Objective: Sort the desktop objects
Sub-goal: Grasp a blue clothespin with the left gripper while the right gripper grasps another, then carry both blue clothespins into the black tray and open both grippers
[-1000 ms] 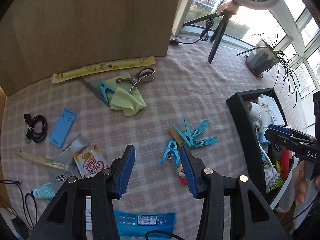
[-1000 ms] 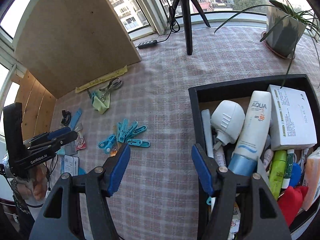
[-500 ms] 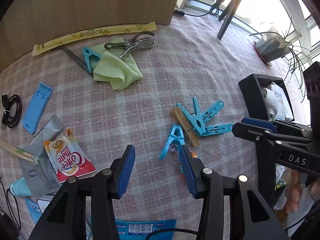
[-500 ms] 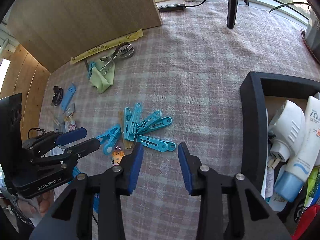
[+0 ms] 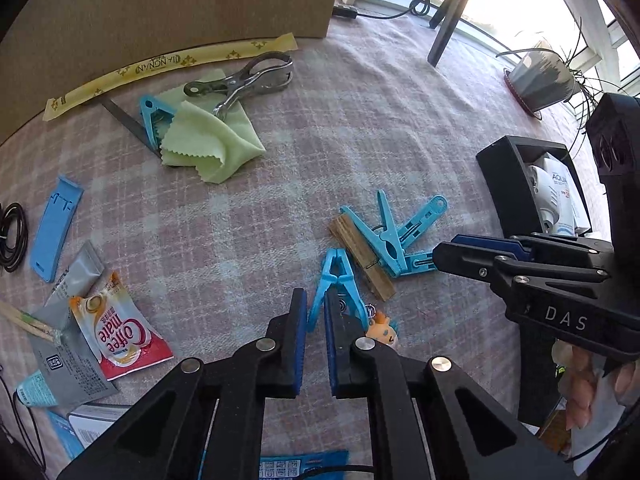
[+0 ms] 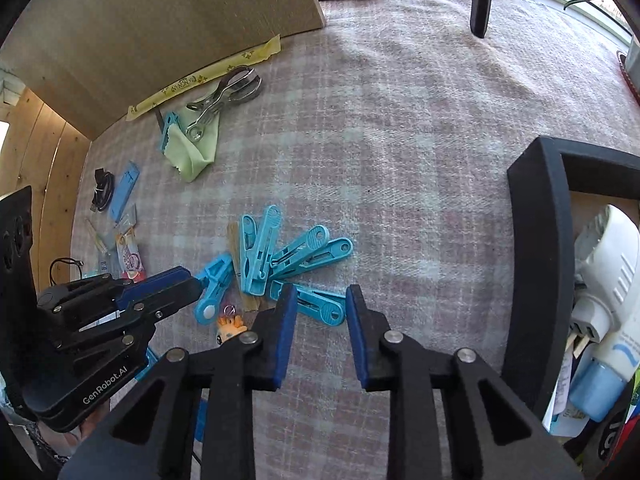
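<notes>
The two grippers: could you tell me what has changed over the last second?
Both came down over the blue clothespins. The left gripper closed on the lone blue clip; the right gripper has been closing around another clothespin, pads not visibly pressing. The green cloth and black bin stayed put.

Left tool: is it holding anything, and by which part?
The left tool has just closed on one leg of a blue clothespin, at the end nearest the camera. The clothespin lies on the table.

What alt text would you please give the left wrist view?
Left tongs, just closed, pinch a blue clothes peg on a checked tablecloth. More blue pegs lie beyond, right tongs beside them.
</notes>
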Demonstrator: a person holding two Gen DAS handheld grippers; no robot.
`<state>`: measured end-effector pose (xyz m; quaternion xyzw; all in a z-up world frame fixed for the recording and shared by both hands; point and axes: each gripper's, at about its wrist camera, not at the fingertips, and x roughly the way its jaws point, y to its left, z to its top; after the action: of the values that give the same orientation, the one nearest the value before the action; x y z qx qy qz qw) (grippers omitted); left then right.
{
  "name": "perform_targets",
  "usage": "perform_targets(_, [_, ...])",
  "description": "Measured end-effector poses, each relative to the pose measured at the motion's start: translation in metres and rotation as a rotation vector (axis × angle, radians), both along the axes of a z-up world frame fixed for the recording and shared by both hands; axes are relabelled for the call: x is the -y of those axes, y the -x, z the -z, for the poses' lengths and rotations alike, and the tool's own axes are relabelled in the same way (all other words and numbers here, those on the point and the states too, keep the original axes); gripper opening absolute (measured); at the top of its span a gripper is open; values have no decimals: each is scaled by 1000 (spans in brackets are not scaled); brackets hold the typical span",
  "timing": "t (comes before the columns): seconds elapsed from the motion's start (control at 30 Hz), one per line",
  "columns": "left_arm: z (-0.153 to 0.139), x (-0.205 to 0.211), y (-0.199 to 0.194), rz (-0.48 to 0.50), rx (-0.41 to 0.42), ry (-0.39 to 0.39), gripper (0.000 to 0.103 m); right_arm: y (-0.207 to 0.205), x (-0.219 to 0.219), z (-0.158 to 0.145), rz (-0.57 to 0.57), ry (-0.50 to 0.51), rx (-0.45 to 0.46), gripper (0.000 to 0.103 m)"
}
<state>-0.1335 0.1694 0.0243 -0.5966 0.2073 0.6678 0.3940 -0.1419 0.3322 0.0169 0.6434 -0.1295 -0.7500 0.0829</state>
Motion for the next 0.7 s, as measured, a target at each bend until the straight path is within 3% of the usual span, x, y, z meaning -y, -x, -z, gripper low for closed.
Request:
perform_targets(0.17, [0,-1,-2,11,-25,1,4,-3,1,0,-3,14,4,18])
perform_targets(0.53, [5,29,15,-72,-27,-4,4,-23,8,5,-30,34,-1,14])
perform_targets(0.7, [-8,40,14,-86,-27,-34,4,-28,8,-7,-22,64,-22,5])
